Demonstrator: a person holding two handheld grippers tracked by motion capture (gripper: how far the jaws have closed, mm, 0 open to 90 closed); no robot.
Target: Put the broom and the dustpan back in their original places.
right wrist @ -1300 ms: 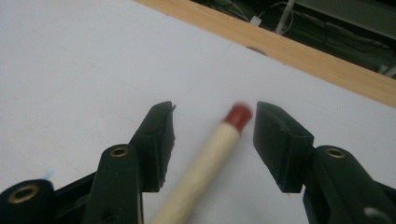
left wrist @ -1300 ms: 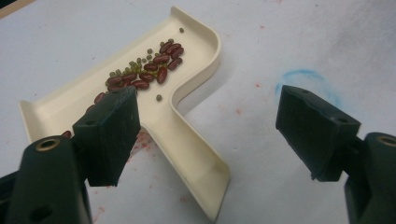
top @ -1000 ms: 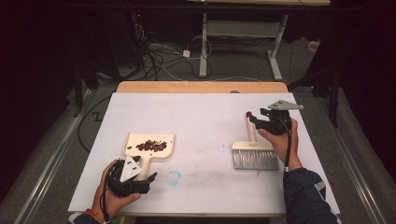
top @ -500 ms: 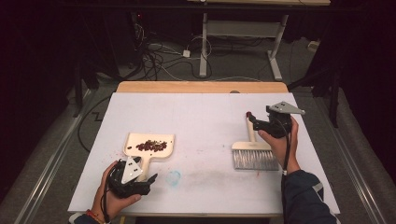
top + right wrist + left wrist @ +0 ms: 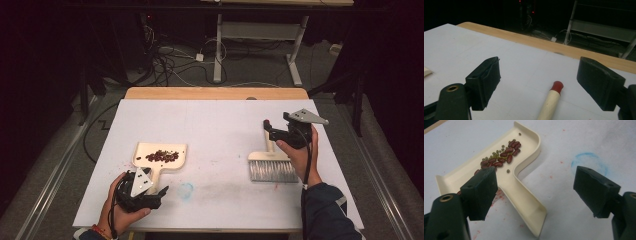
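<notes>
A cream dustpan (image 5: 161, 156) holding red and green beans (image 5: 501, 157) lies at the left of the white table top. Its handle (image 5: 526, 202) runs between the wide-apart jaws of my left gripper (image 5: 537, 187), which is open and touches nothing; in the high view that gripper (image 5: 152, 195) sits near the front edge. At the right lies a brush (image 5: 272, 165) with pale bristles. Its red-tipped wooden handle (image 5: 551, 100) lies below and between the jaws of my right gripper (image 5: 549, 80) (image 5: 268, 128), which have just been opening and do not press on it.
A faint blue chalk ring (image 5: 186, 190) and red specks mark the sheet (image 5: 215, 130) beside the dustpan handle. A wooden strip (image 5: 215, 93) edges the table's far side. Beyond it are cables and a desk frame (image 5: 260, 35) on the dark floor.
The right hand has shifted only slightly above the brush handle. Brush, dustpan and the left hand lie where they were.
</notes>
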